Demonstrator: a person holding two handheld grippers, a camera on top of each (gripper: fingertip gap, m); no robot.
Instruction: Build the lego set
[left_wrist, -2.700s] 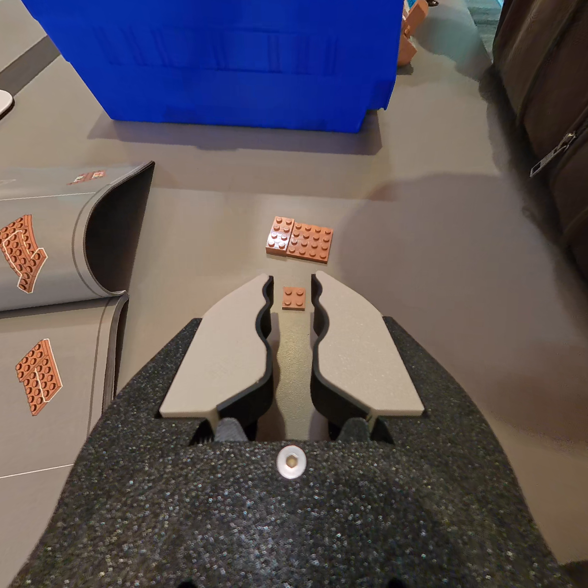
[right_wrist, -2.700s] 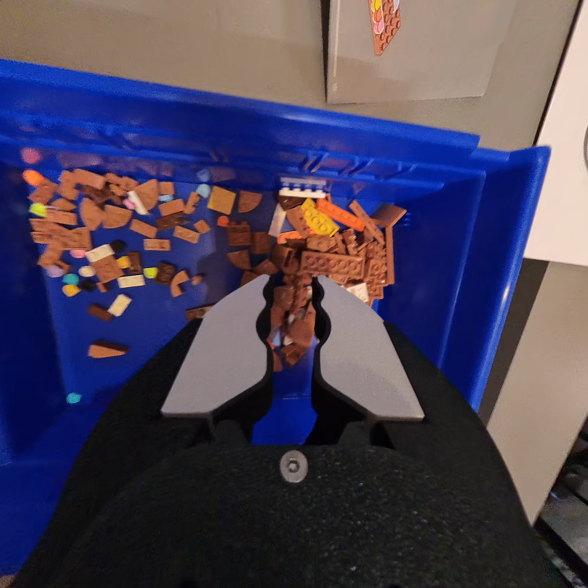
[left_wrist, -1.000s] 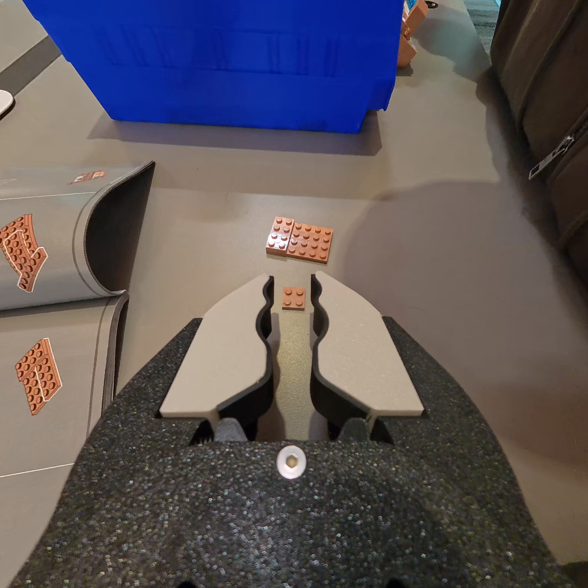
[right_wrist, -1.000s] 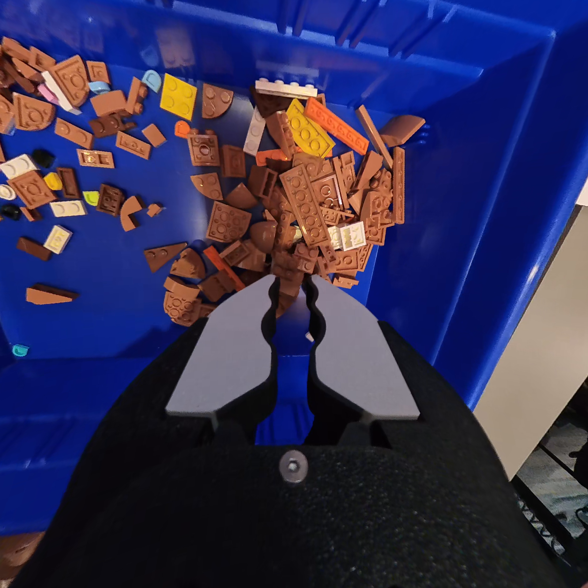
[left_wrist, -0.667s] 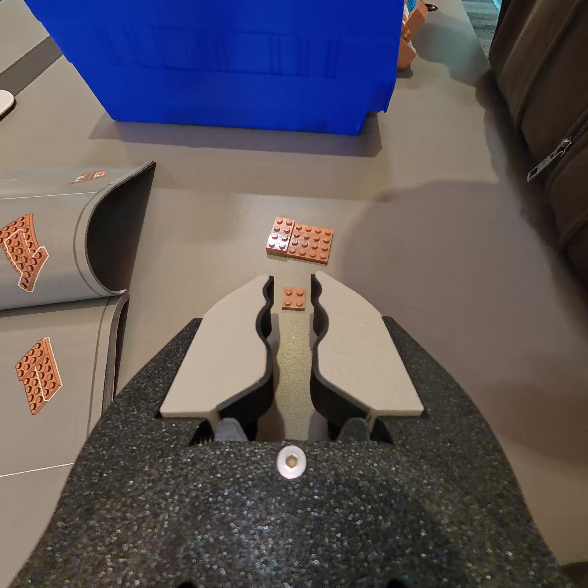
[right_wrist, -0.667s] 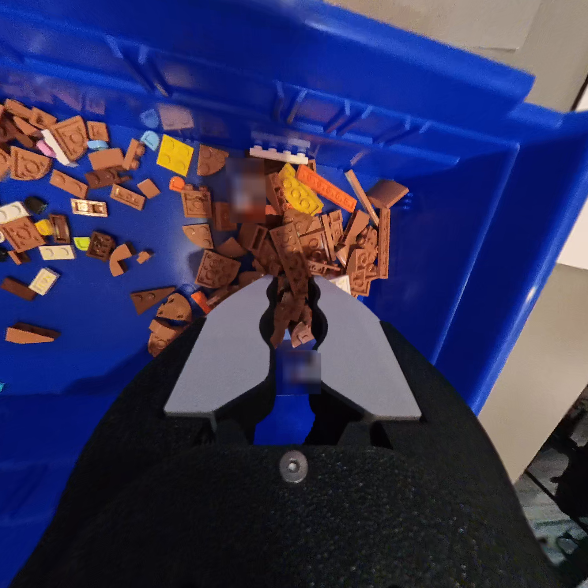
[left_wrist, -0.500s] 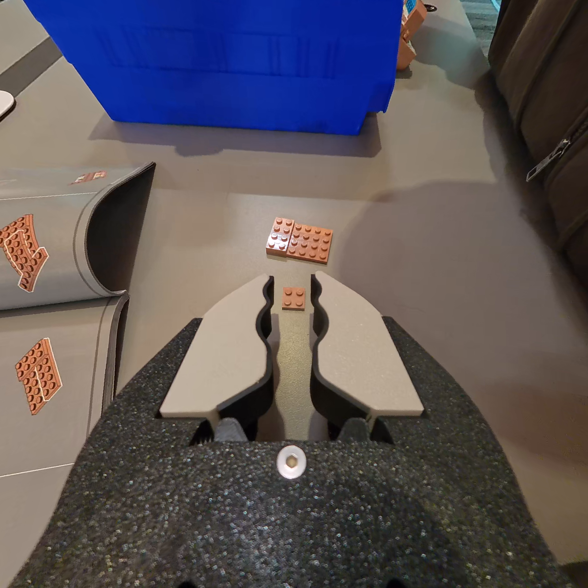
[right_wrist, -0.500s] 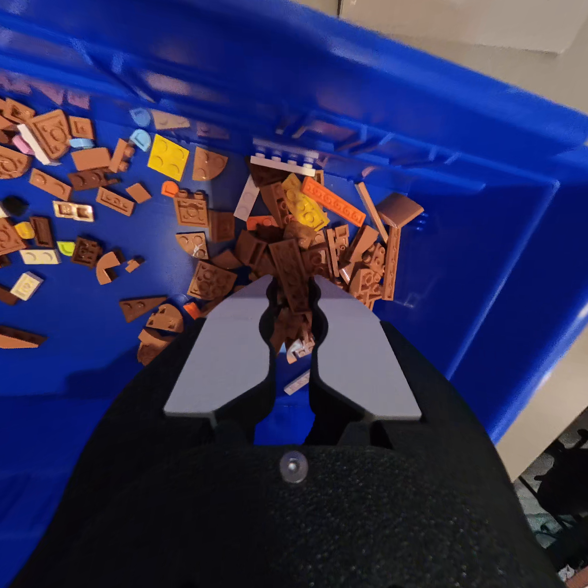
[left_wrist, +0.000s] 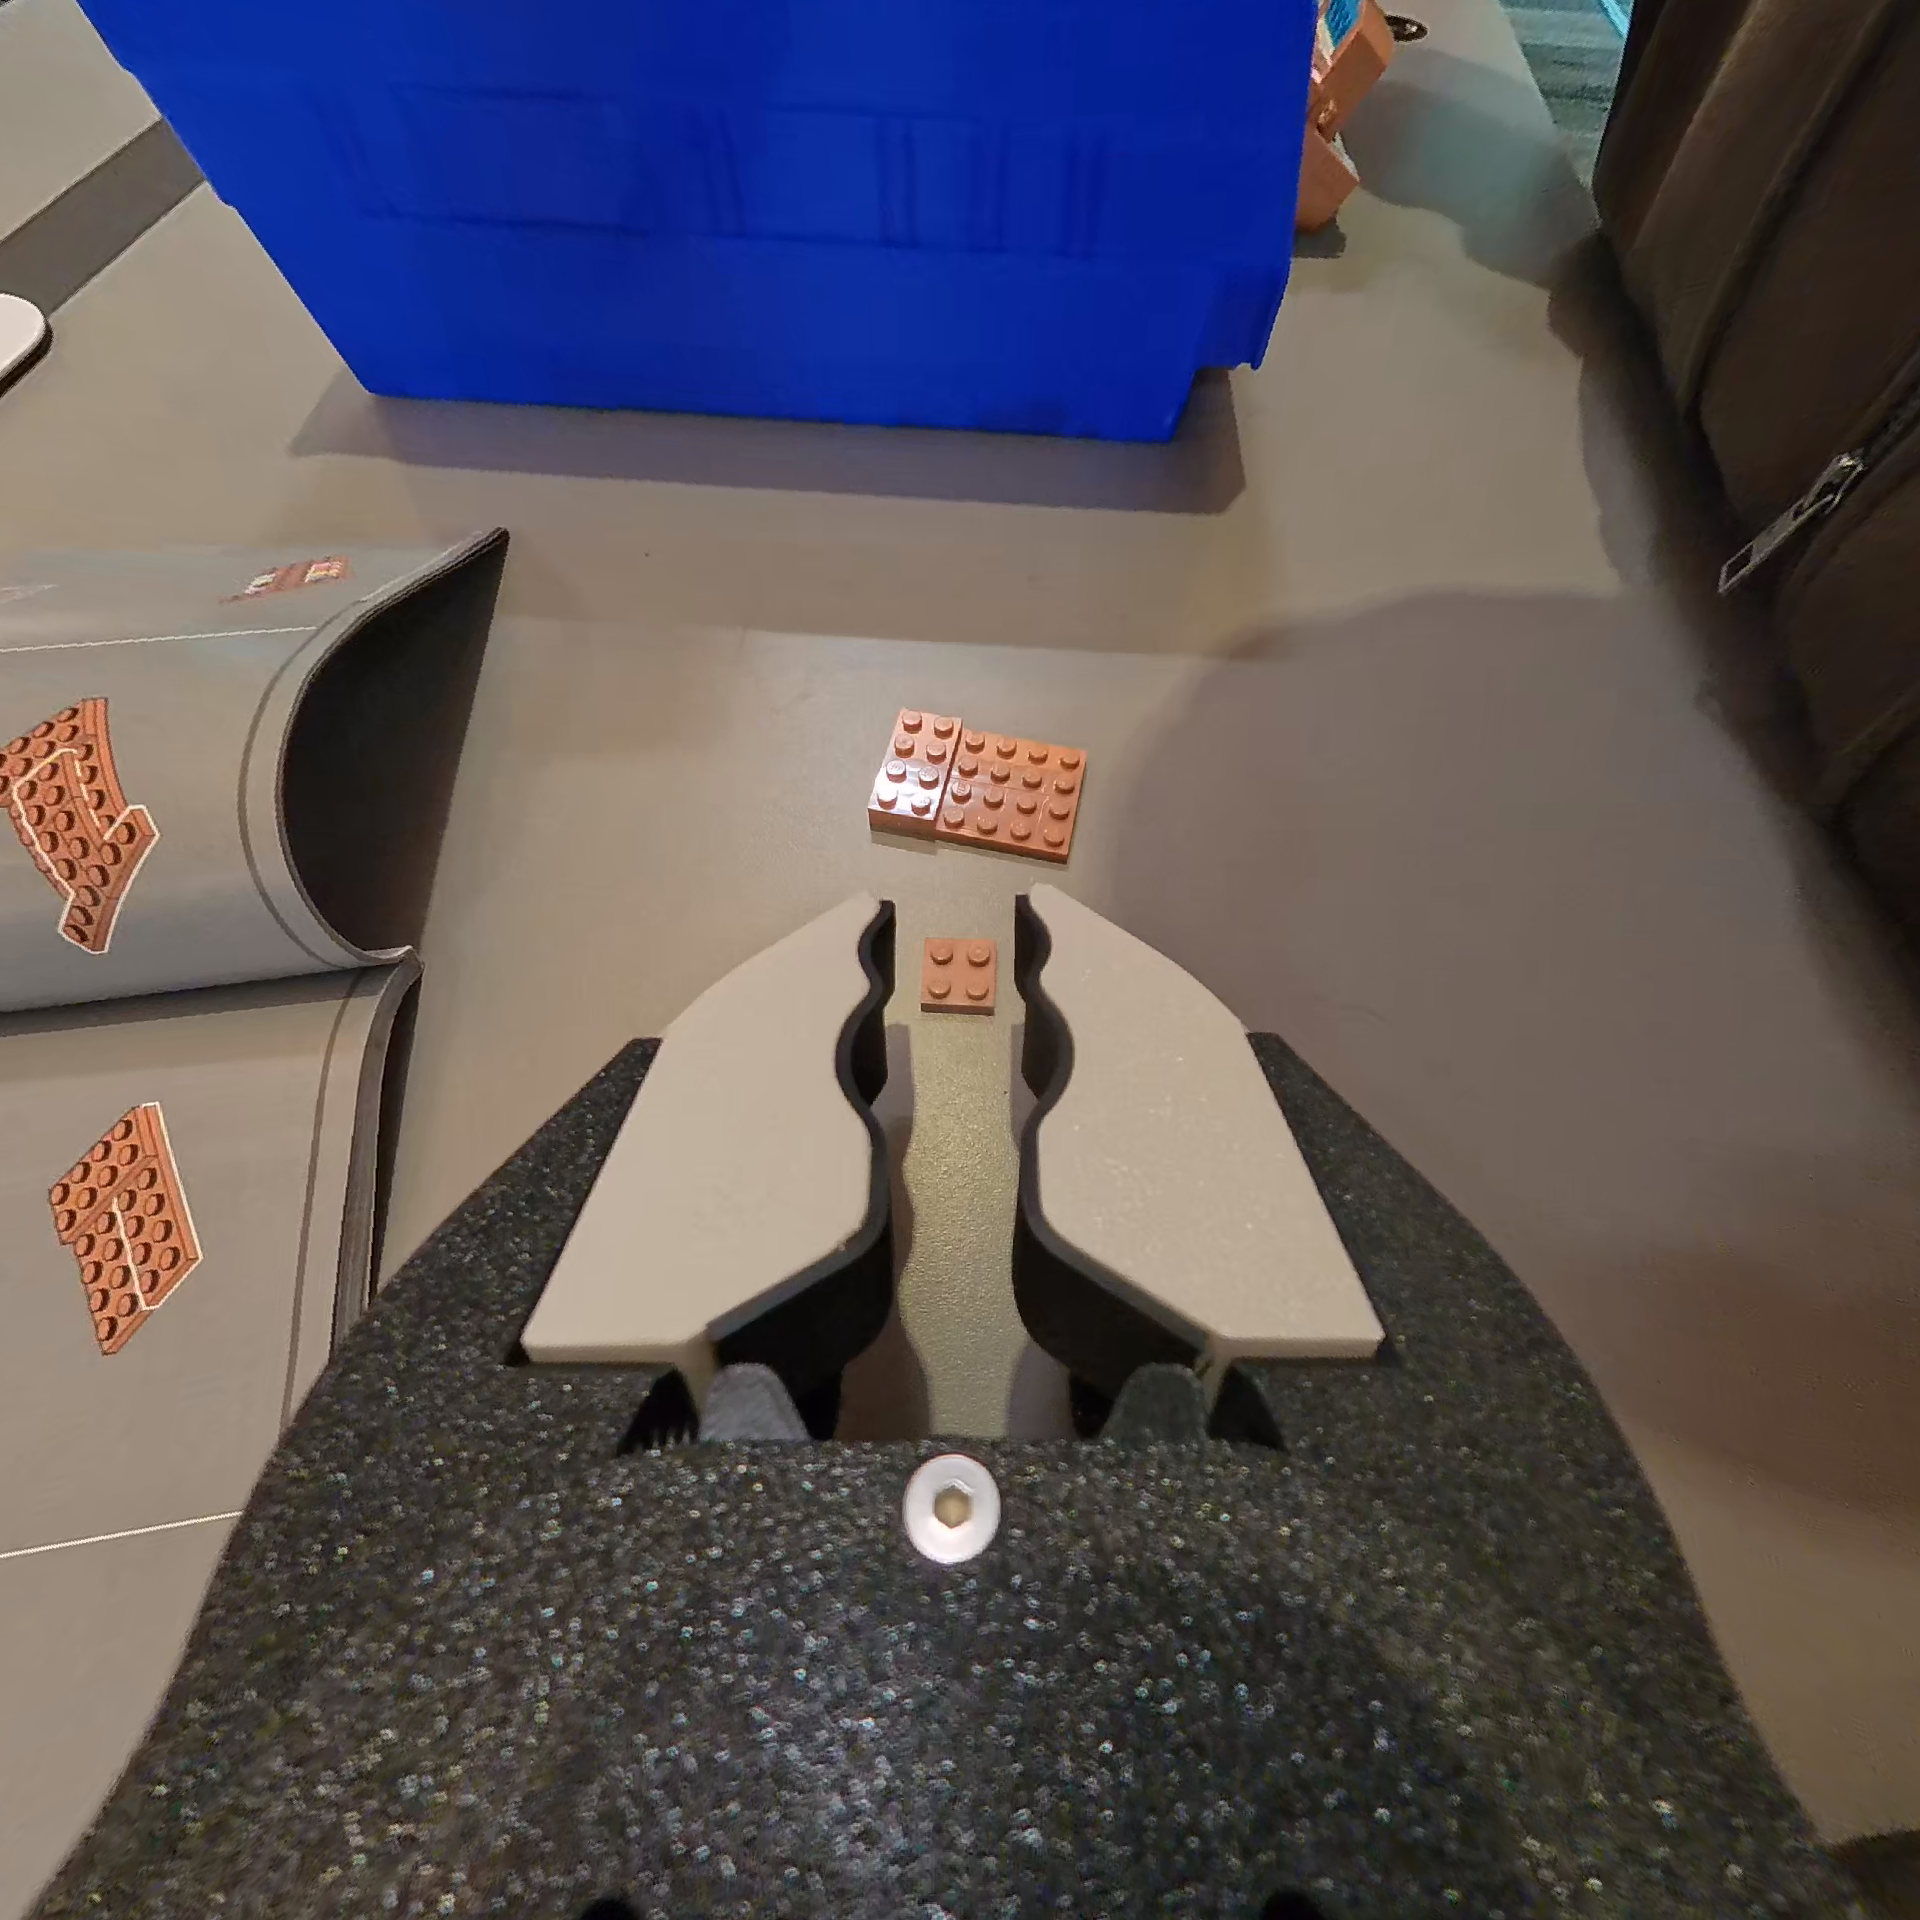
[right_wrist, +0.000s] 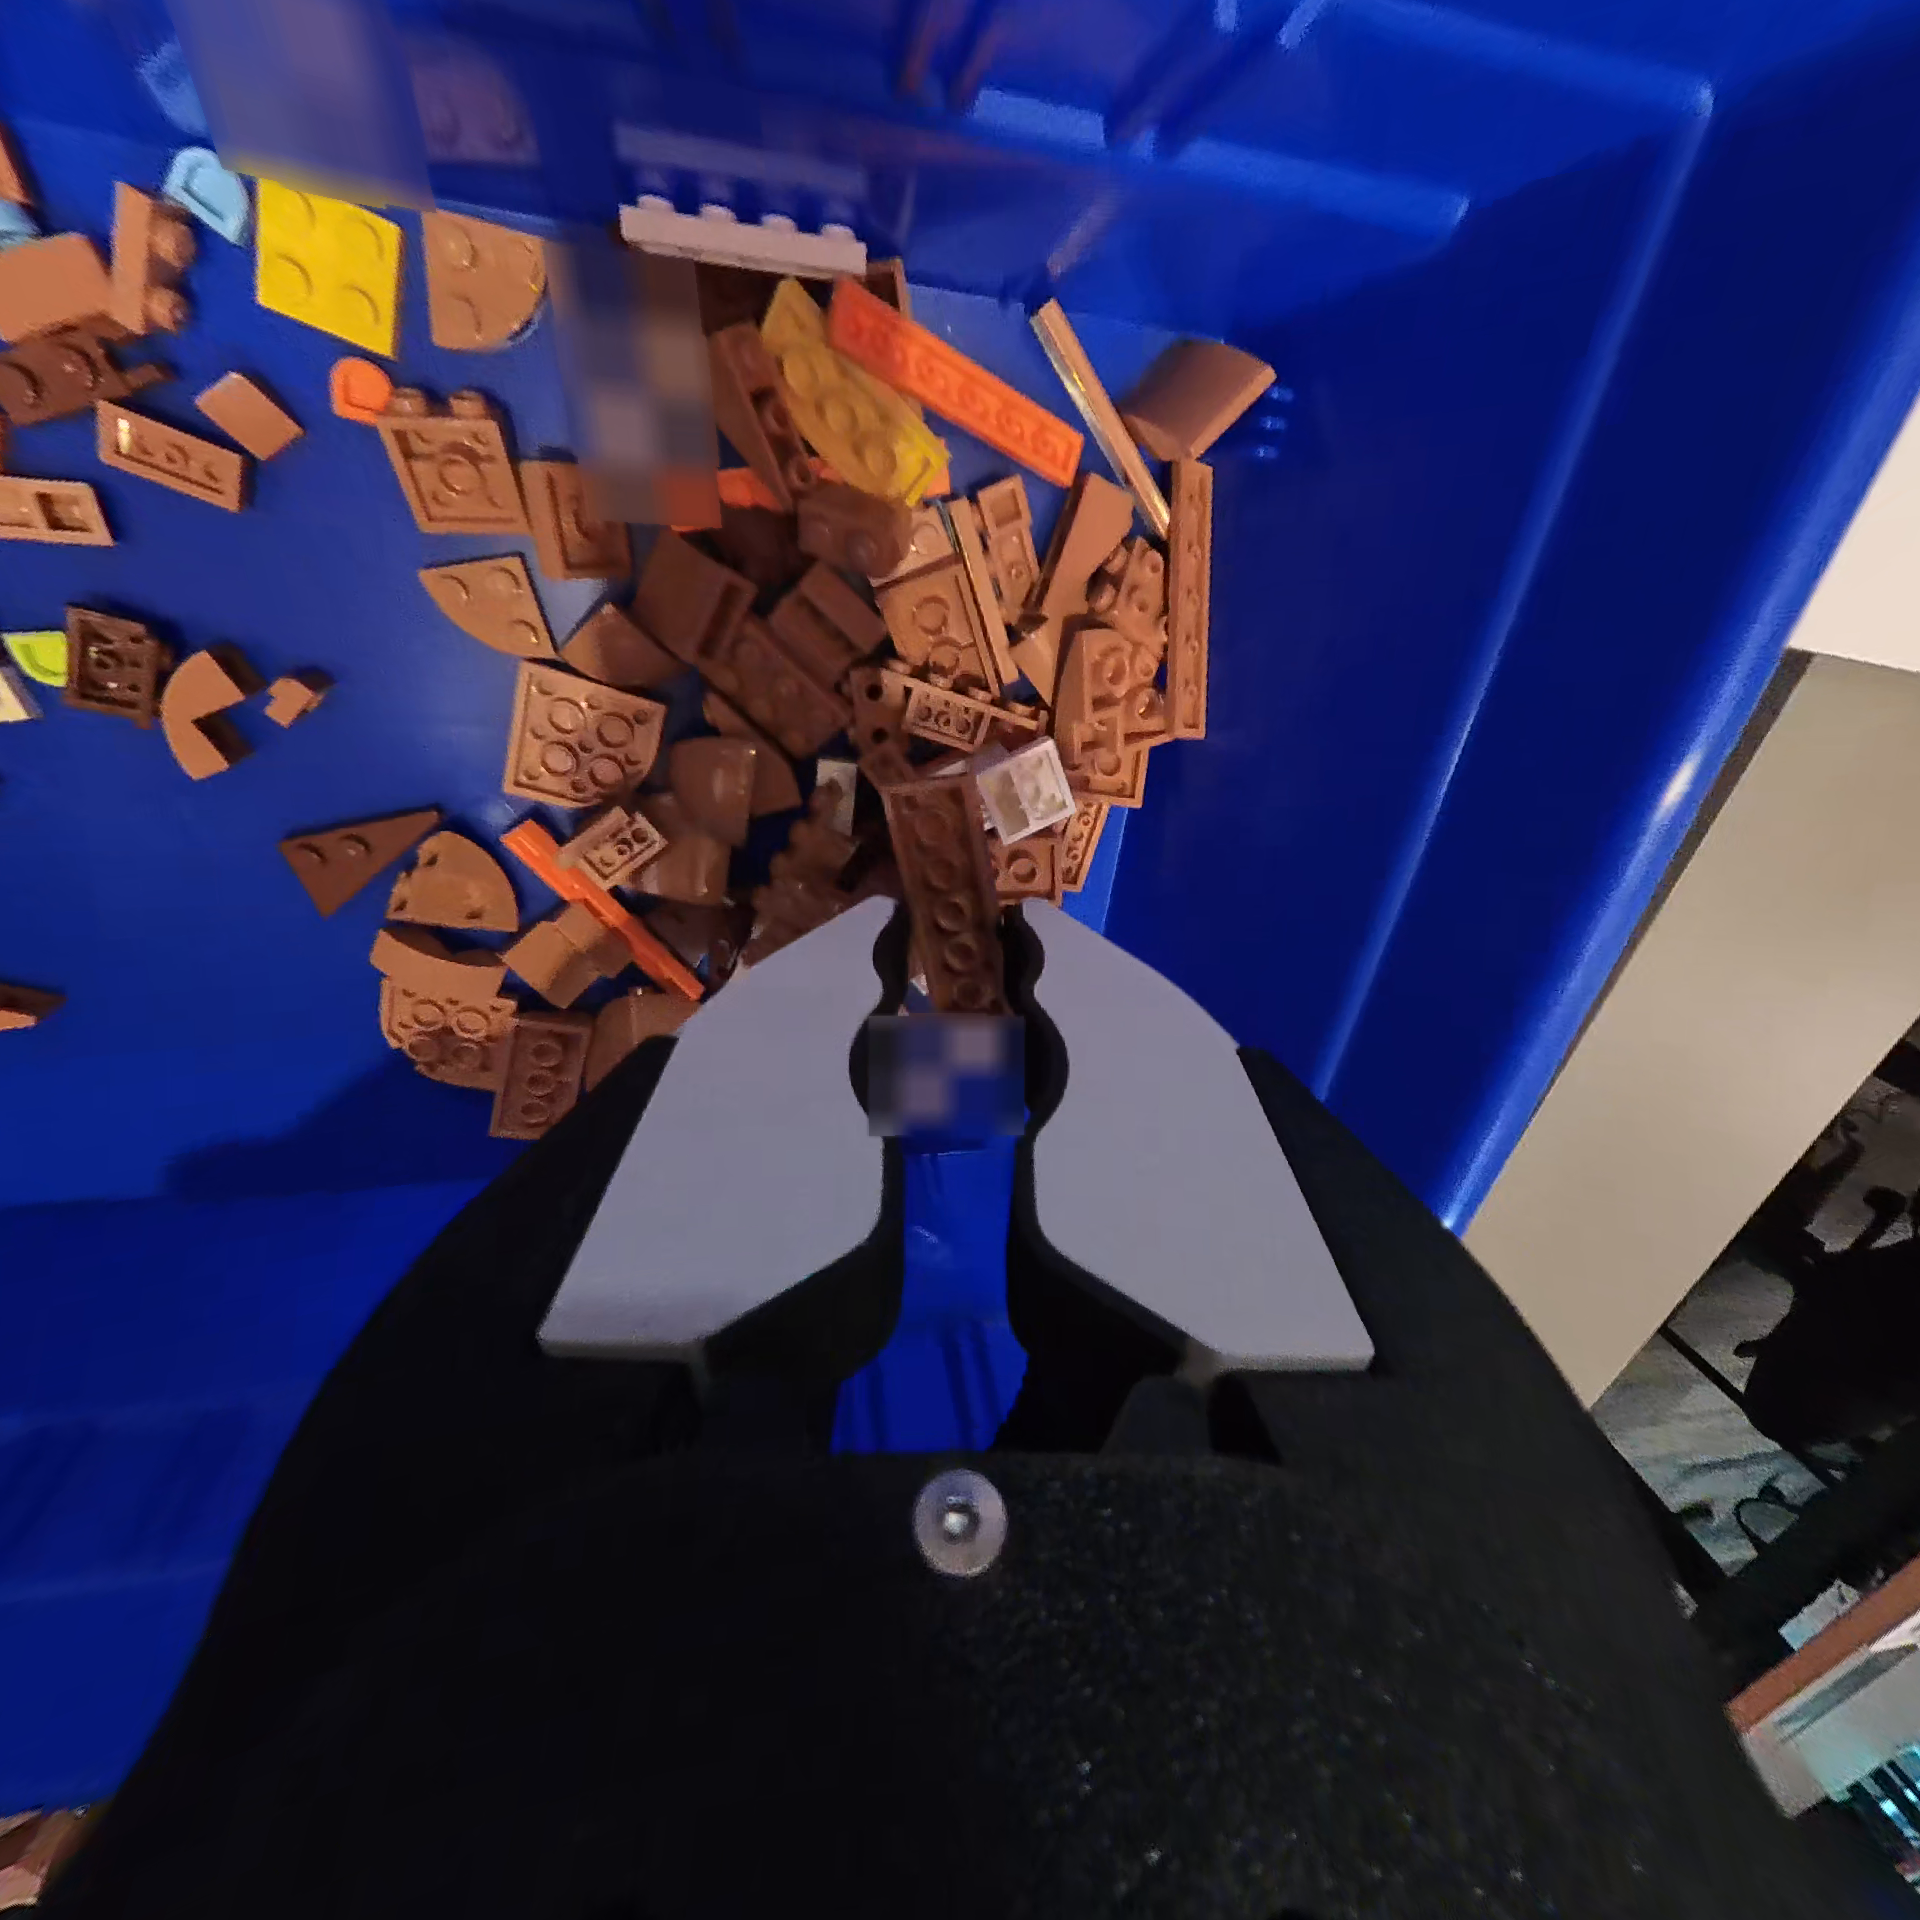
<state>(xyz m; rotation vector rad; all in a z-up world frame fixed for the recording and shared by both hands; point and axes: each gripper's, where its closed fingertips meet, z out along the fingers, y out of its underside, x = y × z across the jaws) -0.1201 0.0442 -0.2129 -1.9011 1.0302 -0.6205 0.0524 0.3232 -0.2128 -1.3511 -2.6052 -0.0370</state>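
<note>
My left gripper (left_wrist: 954, 914) is open and low over the grey table (left_wrist: 1351, 1039). A small brown 2x2 plate (left_wrist: 958, 974) lies flat between its fingertips, touching neither. Just beyond it lie two joined brown plates (left_wrist: 979, 784). My right gripper (right_wrist: 956, 925) is inside the blue bin (right_wrist: 1403, 520), at the near edge of a pile of mostly brown pieces (right_wrist: 779, 644). Its jaws are shut on the sides of a long brown plate (right_wrist: 940, 883), which points away from me toward the pile.
The blue bin (left_wrist: 727, 208) stands at the back of the table. An open instruction booklet (left_wrist: 156, 831) lies at the left. A dark bag (left_wrist: 1787, 364) stands at the right. Loose yellow, orange and white pieces are scattered on the bin floor. The gap from one gripper's tips to the other's is roughly 35 centimeters.
The right gripper moved into the pile, and the long brown plate now sits between its jaws, drawn out of the pile toward me. The left gripper and table pieces have not moved.
</note>
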